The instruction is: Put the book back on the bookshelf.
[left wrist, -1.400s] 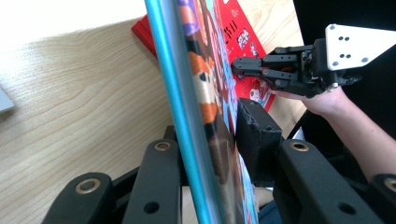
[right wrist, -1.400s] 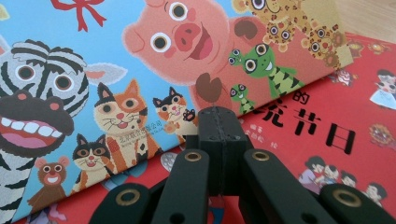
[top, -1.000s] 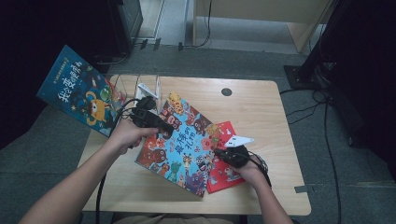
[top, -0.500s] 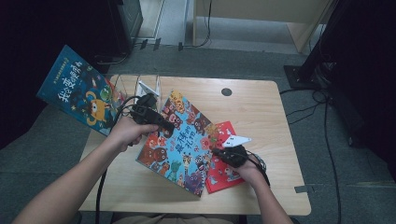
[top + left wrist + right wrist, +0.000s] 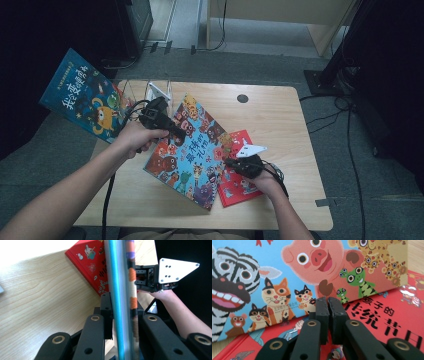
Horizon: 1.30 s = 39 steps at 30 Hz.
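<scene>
- We find the animal picture book (image 5: 192, 147) at the middle of the table (image 5: 280, 120), its right edge lying over the festival book (image 5: 240, 172).
- The festival book lies flat on the table, right of the animal picture book.
- A third book (image 5: 80, 97) sits left of the table's rear left corner.
- The left gripper (image 5: 172, 131) sits at the animal picture book's left edge.
- The right gripper (image 5: 231, 163) rests over the festival book, at the animal picture book's right edge.
</scene>
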{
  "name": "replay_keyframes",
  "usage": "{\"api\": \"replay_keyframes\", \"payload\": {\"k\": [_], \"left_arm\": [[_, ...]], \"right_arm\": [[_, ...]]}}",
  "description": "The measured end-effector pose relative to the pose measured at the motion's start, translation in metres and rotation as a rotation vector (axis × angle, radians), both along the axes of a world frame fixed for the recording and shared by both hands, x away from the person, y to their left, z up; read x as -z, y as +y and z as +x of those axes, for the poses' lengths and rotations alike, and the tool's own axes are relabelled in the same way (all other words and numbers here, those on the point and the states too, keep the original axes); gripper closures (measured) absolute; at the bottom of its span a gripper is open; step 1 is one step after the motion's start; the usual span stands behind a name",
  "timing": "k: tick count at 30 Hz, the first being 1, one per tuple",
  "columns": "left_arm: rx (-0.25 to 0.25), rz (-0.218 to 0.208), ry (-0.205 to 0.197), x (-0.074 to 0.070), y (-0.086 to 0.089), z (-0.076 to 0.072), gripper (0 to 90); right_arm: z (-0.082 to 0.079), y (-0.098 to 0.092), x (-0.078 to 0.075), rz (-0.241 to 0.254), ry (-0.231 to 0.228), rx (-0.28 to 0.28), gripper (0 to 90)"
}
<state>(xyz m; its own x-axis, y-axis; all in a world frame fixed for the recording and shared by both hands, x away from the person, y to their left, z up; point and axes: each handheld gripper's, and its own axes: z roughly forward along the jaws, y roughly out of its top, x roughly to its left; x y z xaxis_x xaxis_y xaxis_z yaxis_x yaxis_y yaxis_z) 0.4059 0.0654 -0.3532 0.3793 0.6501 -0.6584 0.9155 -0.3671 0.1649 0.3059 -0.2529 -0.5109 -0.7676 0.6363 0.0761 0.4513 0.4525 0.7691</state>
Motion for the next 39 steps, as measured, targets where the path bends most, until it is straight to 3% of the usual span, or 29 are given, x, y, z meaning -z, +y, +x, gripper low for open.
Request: {"api": "replay_keyframes", "payload": {"k": [5, 15, 29, 39], "left_arm": [[-0.001, 0.007, -0.006, -0.004, 0.001, 0.002, 81.2], [0.011, 0.038, -0.014, -0.013, -0.002, 0.003, 81.3], [0.005, 0.07, -0.036, -0.024, 0.002, 0.003, 81.4], [-0.039, -0.005, -0.013, -0.032, 0.019, 0.006, 81.5]], "right_arm": [[0.002, 0.0, 0.0, 0.015, 0.008, -0.02, 74.4], [0.004, -0.001, -0.002, -0.017, -0.002, -0.036, 64.1], [0.006, -0.003, -0.002, -0.041, -0.016, -0.031, 60.3], [0.005, -0.006, -0.002, -0.044, -0.022, -0.026, 59.9]]}}
